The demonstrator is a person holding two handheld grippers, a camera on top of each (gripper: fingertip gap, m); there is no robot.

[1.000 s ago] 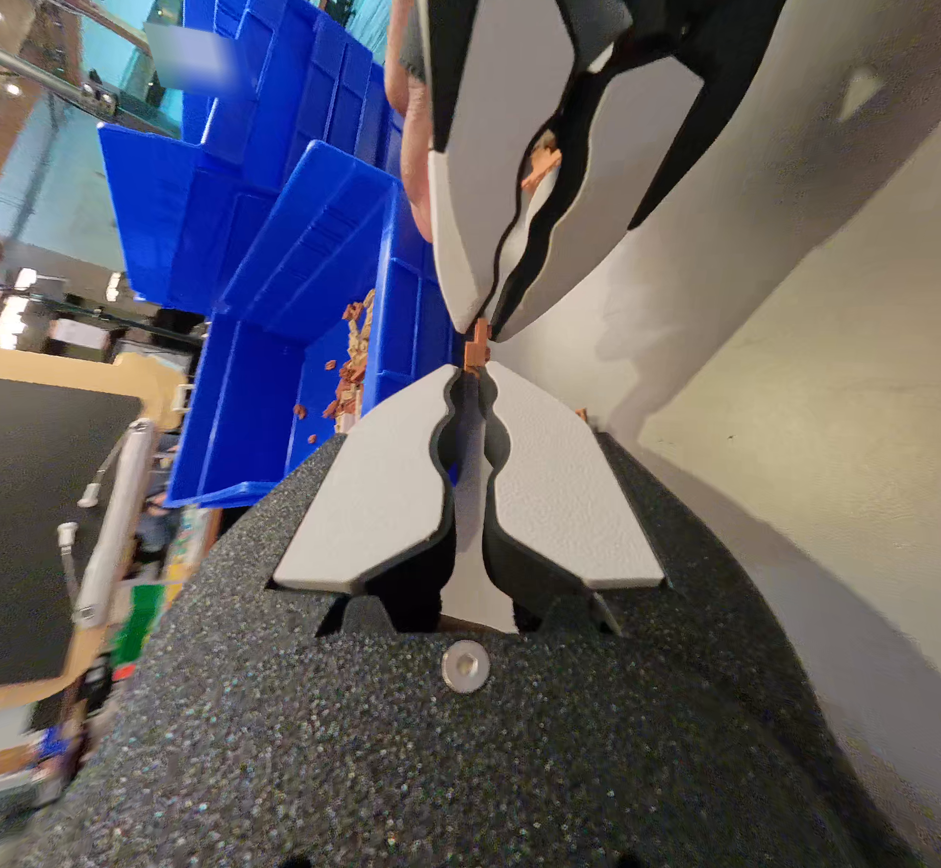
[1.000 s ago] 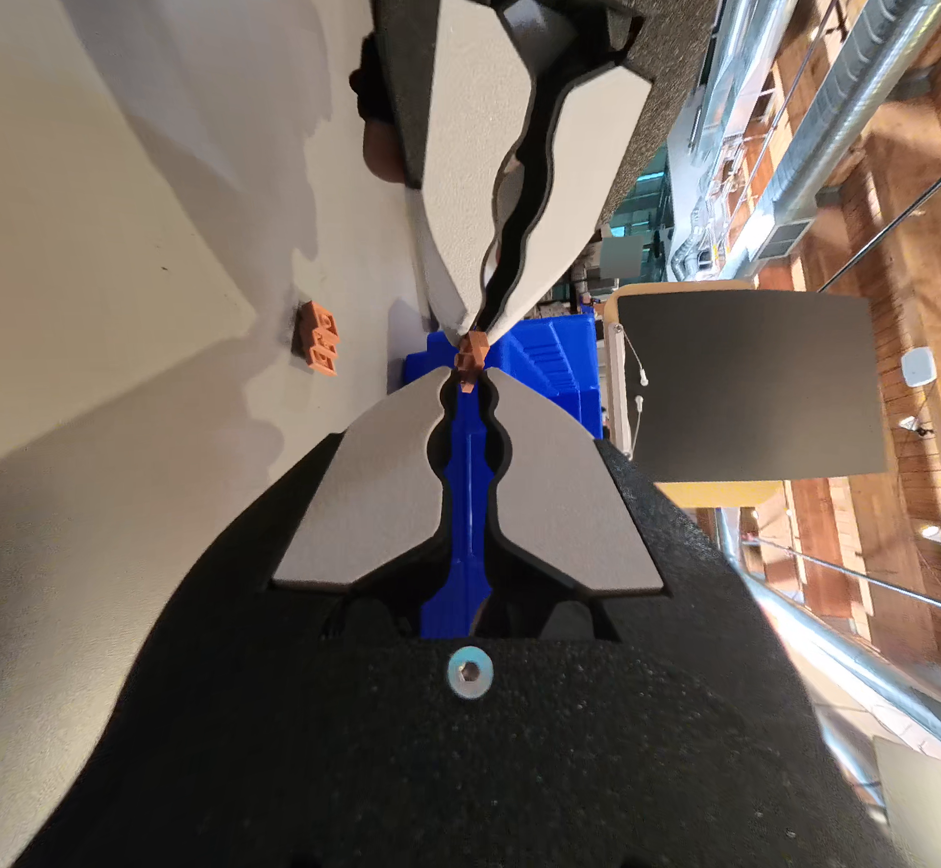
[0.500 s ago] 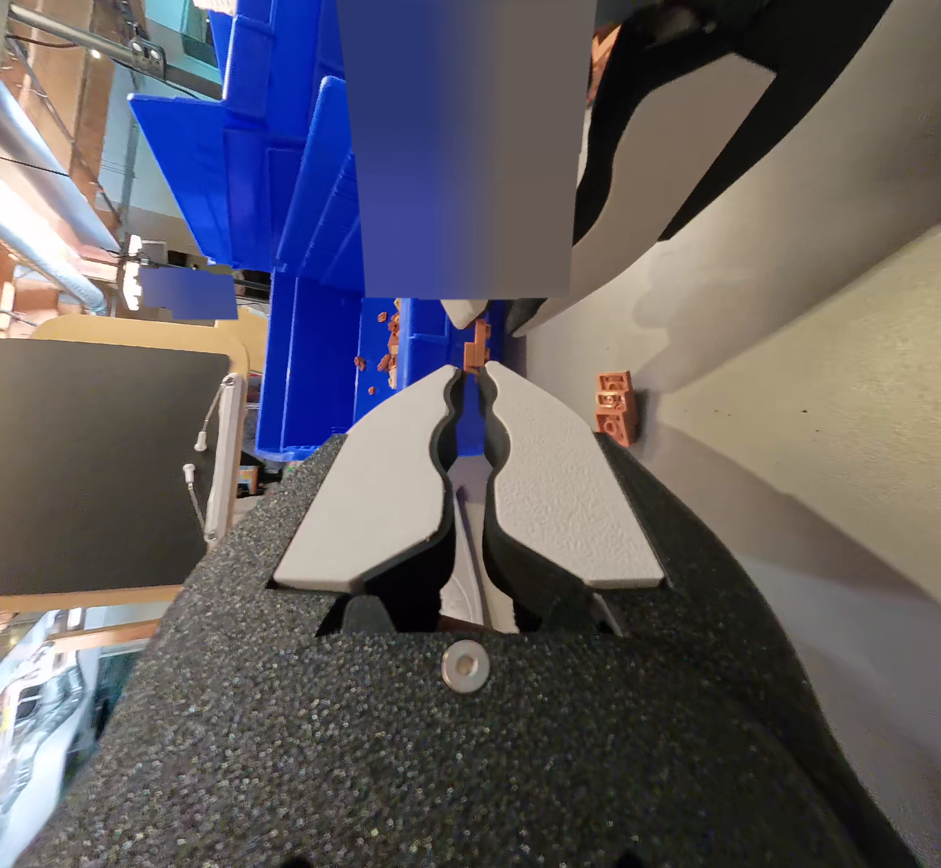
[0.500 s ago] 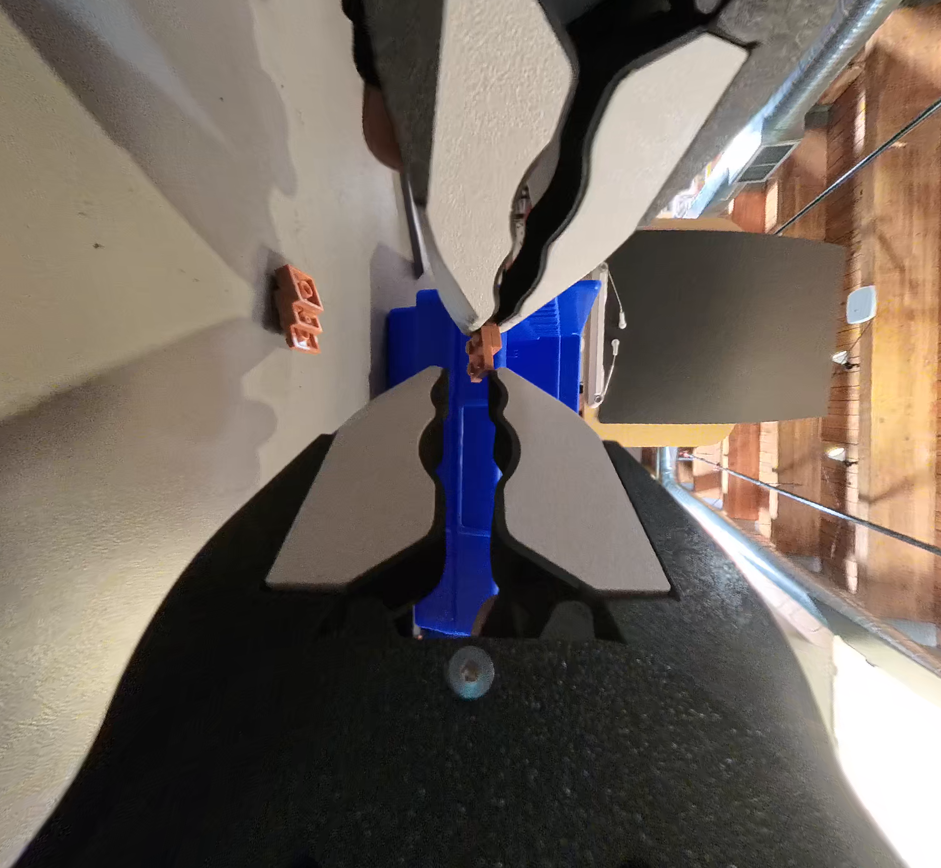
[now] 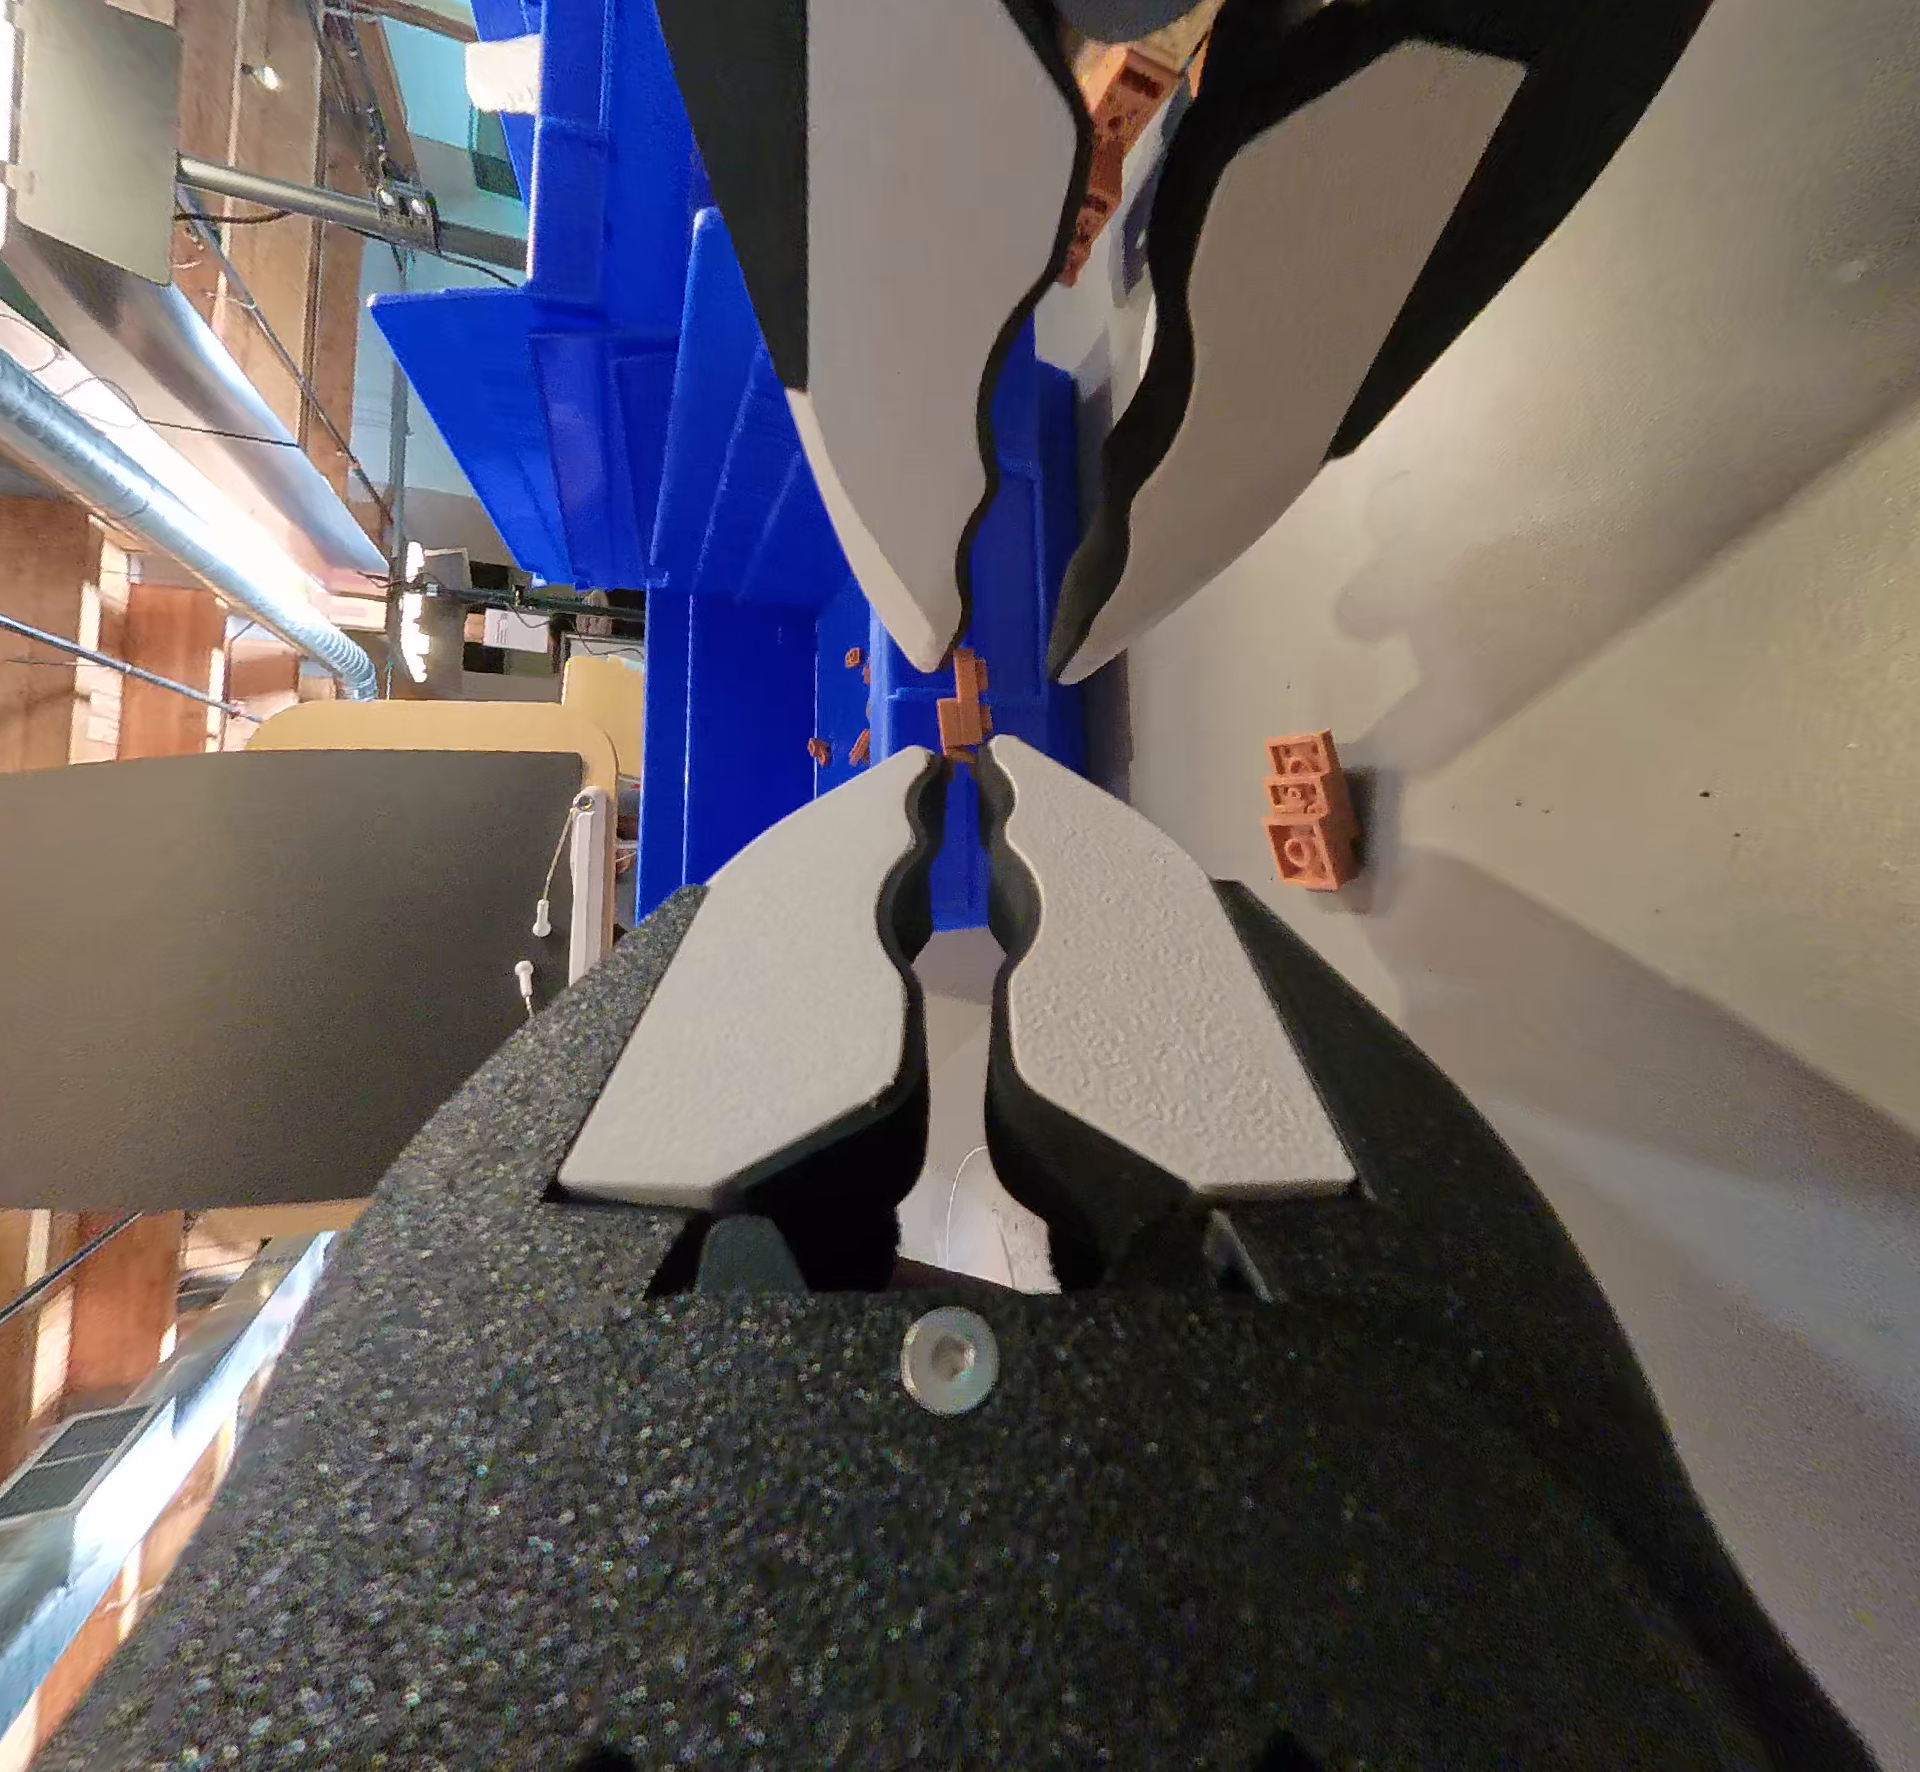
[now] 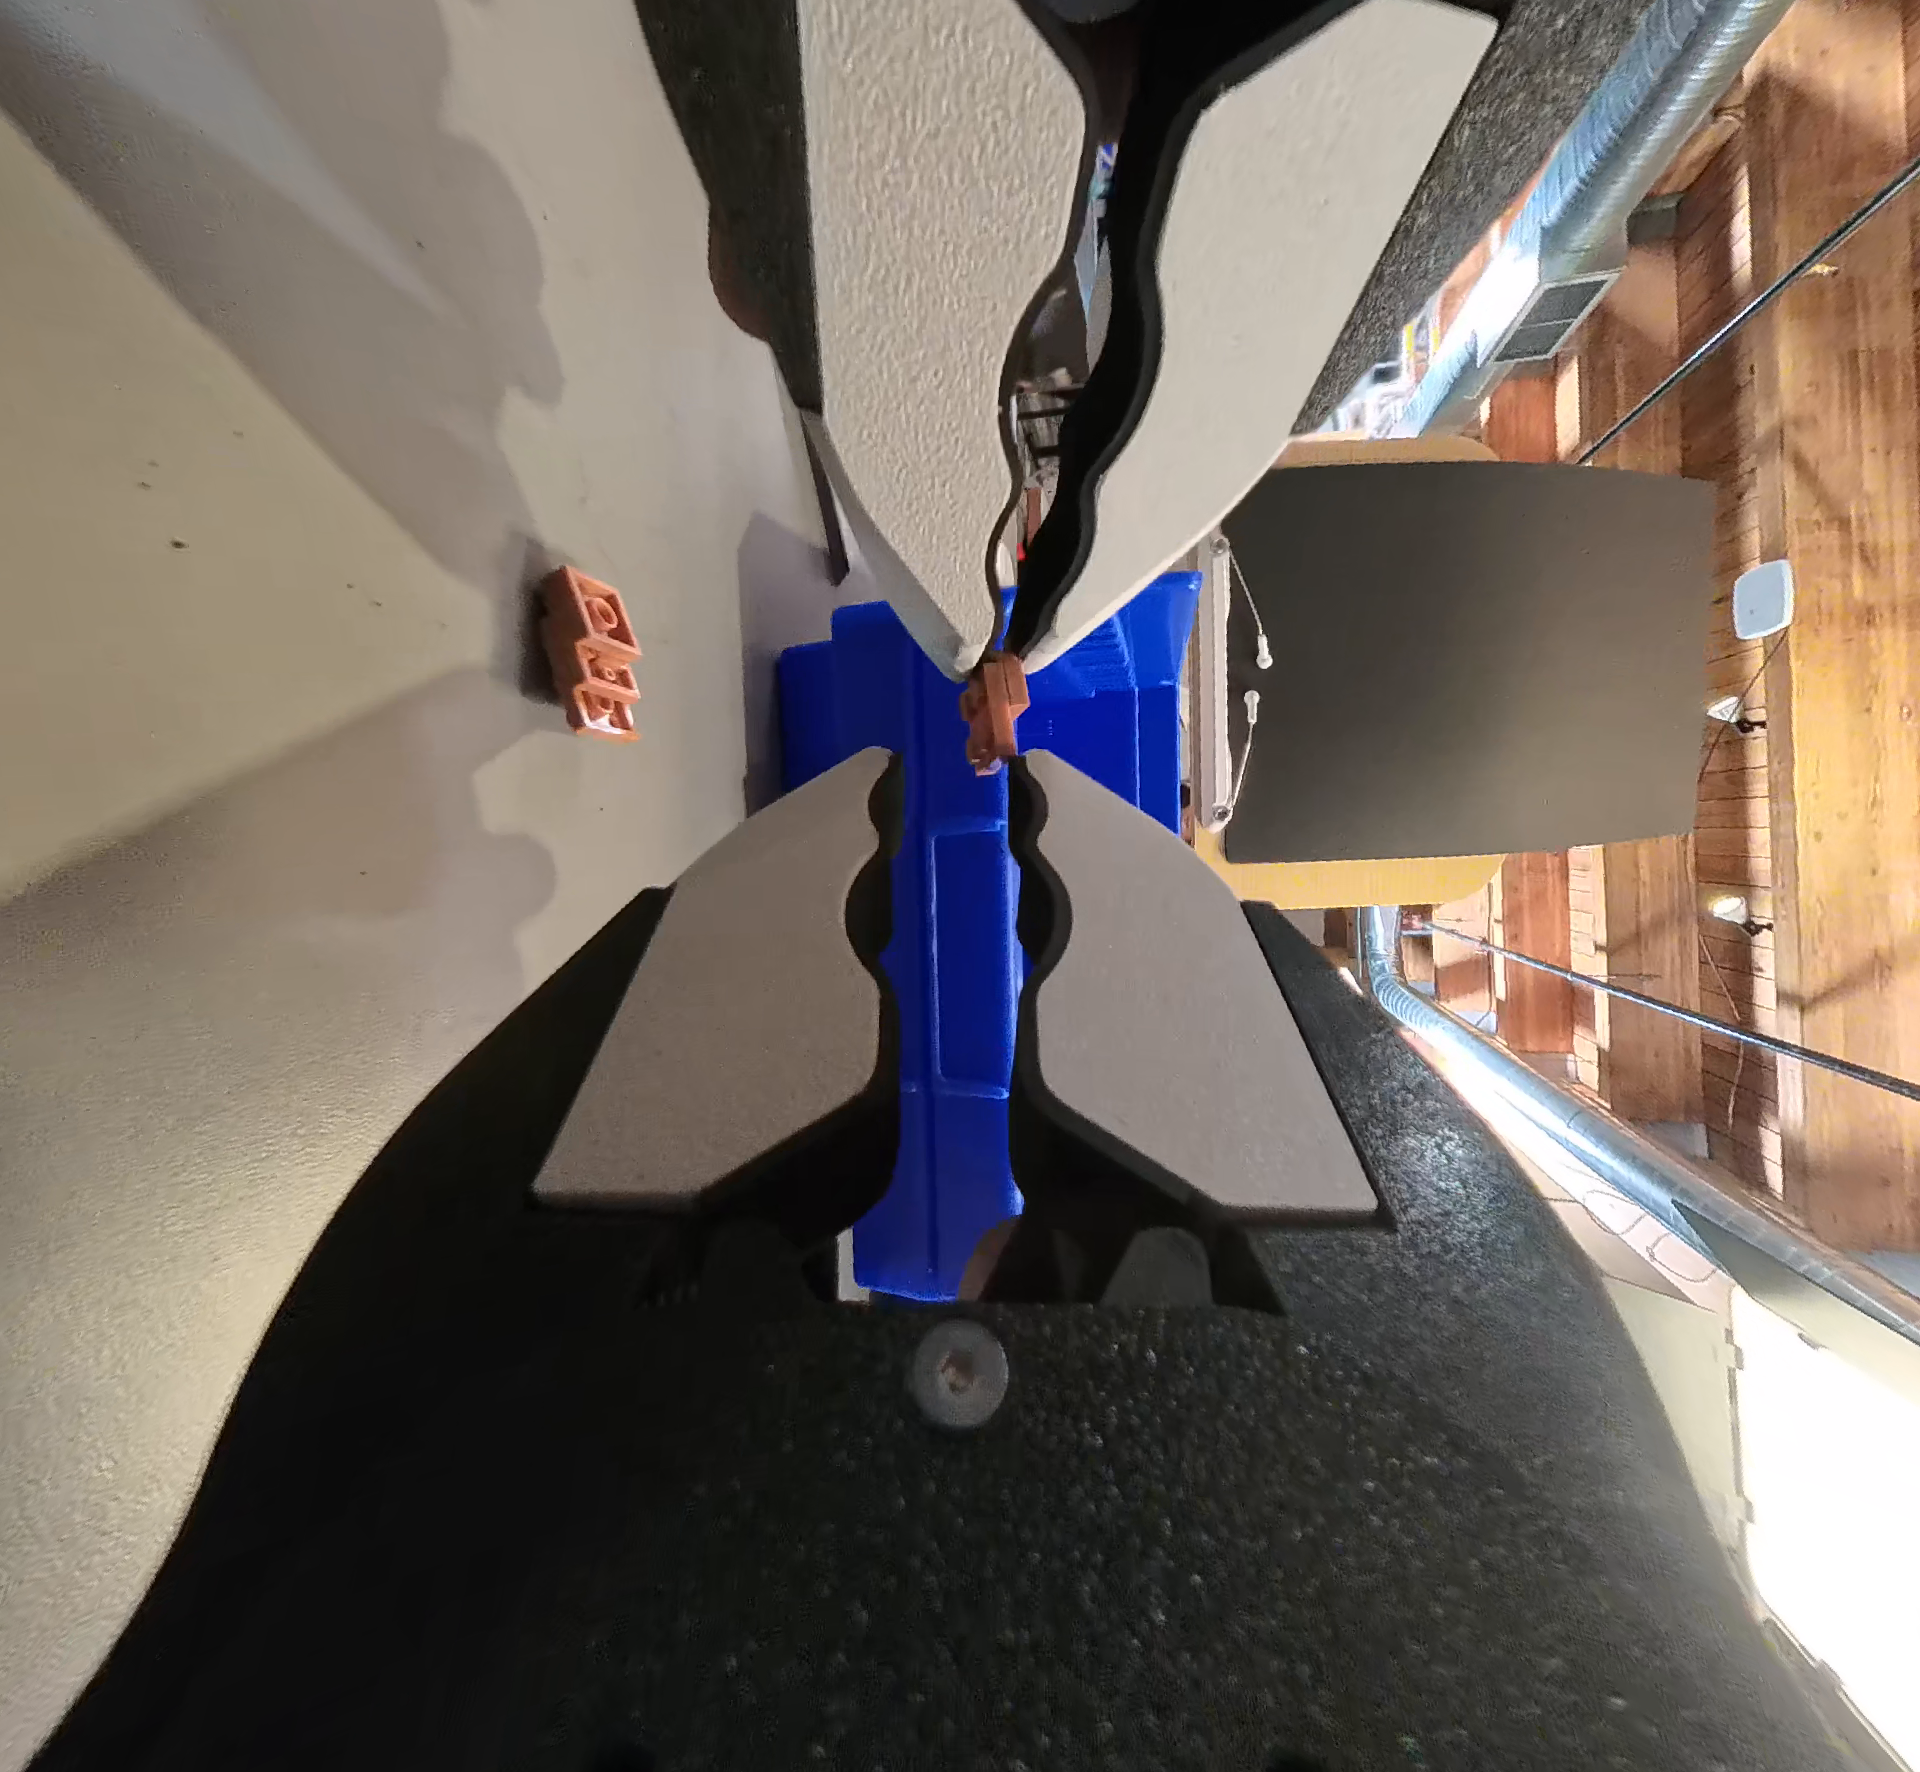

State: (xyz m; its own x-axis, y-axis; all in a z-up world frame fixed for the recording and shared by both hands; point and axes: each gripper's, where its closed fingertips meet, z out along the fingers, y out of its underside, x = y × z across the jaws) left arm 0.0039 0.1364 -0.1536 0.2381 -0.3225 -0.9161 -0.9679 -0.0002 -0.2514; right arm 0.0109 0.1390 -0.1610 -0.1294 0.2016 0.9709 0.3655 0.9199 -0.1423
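My left gripper is shut on the end of a small brown brick piece, which sticks out past its fingertips. The right wrist view shows the same: the left gripper comes from above and pinches the brown brick piece. My right gripper is open. The piece's free end sits close to its right fingertip, with a clear gap to the other finger. In the left wrist view the right gripper stands open around the piece's far end.
A stack of brown bricks lies on the pale table; it also shows in the right wrist view. Blue bins stand behind, with loose brown pieces inside. A black-panelled chair is beyond. The tips of both grippers are at nearly the same place.
My right gripper has opened and let go of the brown piece. My left gripper keeps its hold on it. Both grippers tilted, bringing the brick stack into the left wrist view.
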